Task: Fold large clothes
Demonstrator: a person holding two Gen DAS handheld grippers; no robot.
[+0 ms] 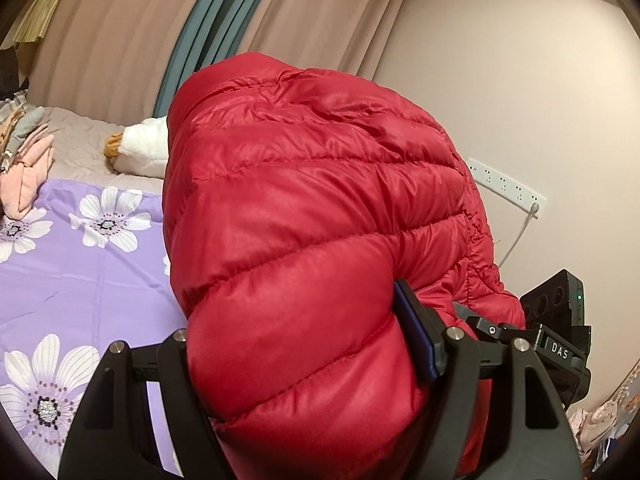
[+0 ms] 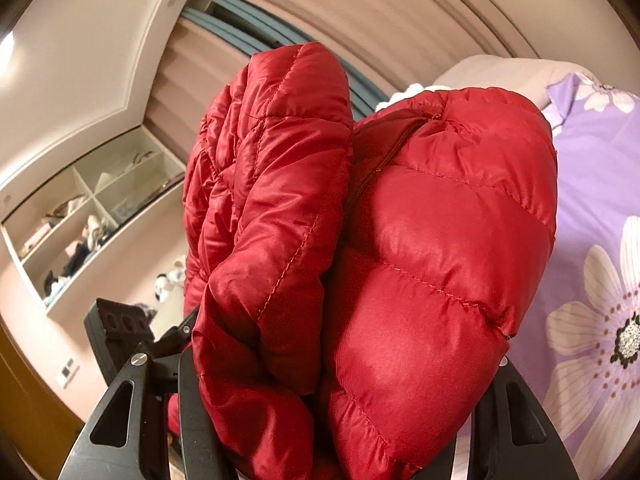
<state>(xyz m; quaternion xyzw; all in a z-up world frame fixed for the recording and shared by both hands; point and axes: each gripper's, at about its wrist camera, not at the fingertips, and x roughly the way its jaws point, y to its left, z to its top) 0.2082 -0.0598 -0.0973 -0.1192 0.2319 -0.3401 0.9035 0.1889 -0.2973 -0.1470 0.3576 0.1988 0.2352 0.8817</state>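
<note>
While both grippers clamp it between their fingers, a red down jacket (image 1: pixel 312 208) bulges above a floral bedsheet (image 1: pixel 80 280).

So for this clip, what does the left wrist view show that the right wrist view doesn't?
Only the left wrist view: a white plush toy and a pile of pink clothes on the bed, plus a wall power strip with a cable.

Only the right wrist view: an open shelf unit with clutter, and the jacket's zipper.

Both: the red puffer jacket clamped between each gripper's fingers, the purple floral sheet, and the beige curtains.
</note>
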